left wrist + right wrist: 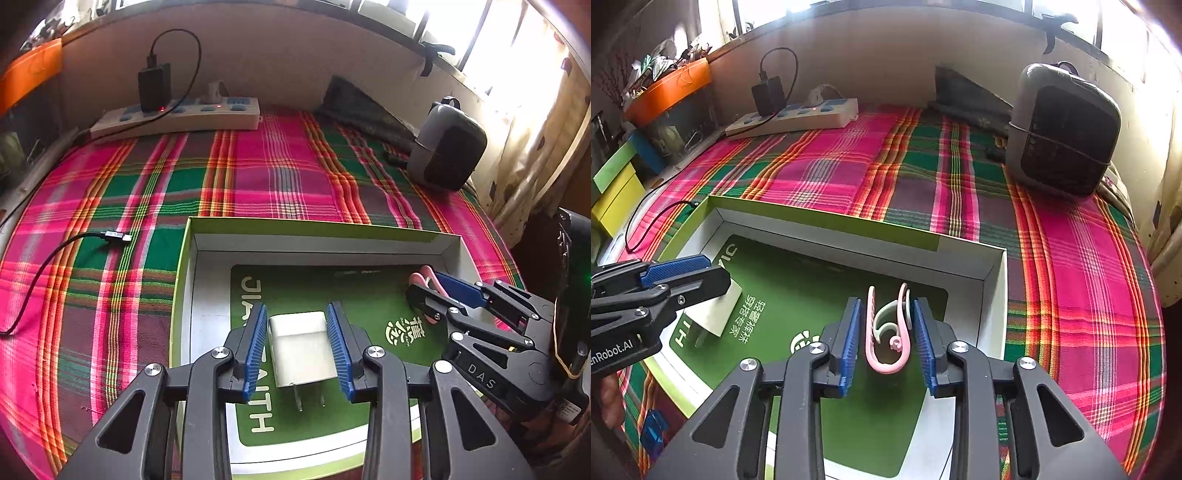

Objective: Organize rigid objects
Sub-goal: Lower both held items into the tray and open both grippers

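A plaid cloth [280,177] is covering the tabletop, carrying an open box [317,238], power strip [177,120], speaker [448,147] and cable [44,266].

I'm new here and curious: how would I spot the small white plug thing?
Find the shallow green-rimmed box on the plaid cloth. Inside it, on the green card, sits the white charger between the left gripper pads. Its neighbour is a pink clip; only the charger is blocky with metal prongs.

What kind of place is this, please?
Probably a room in a home: a plaid cloth covers the surface, a power strip lies by the wall, and a curtained window lets in daylight.
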Action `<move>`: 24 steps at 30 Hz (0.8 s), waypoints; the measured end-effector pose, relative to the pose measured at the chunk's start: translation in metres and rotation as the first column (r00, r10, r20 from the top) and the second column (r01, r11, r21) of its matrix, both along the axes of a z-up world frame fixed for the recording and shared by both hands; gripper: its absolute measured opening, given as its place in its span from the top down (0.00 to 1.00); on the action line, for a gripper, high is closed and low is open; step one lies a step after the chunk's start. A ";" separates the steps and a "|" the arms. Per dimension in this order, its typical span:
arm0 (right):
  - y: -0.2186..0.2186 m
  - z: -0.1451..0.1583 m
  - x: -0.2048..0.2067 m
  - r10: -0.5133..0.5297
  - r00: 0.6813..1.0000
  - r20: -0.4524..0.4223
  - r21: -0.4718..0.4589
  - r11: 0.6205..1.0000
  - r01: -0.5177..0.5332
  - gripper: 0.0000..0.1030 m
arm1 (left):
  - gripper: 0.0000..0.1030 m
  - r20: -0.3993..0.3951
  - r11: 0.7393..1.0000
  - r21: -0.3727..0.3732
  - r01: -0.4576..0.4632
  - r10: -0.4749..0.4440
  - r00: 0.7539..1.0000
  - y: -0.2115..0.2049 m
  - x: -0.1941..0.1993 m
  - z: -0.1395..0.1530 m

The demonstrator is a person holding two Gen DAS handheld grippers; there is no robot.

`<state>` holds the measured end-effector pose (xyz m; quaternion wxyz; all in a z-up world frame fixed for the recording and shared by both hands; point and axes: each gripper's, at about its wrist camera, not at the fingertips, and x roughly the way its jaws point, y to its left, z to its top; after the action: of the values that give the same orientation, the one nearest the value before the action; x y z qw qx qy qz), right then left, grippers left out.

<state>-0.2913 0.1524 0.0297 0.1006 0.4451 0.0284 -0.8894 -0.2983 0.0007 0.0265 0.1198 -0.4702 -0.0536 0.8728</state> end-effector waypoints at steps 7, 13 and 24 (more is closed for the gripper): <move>-0.001 0.006 0.004 -0.019 1.000 -0.012 0.006 1.000 0.019 0.46 | 0.57 0.001 1.000 0.001 -0.006 0.006 1.000 -0.002 0.003 0.000; 0.006 0.016 0.017 -0.041 0.999 -0.033 -0.027 0.999 0.041 0.46 | 0.51 -0.023 1.000 -0.016 0.006 -0.007 1.000 -0.002 0.019 0.009; 0.026 0.041 0.075 -0.071 0.993 -0.097 -0.061 0.996 0.065 0.46 | 0.47 -0.085 1.000 -0.029 -0.009 0.006 0.996 -0.016 0.070 0.028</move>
<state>-0.2167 0.1782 0.0706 0.0815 0.3980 -0.0077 -0.9137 -0.2284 -0.0149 0.0548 0.1117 -0.4340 -0.0372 0.8932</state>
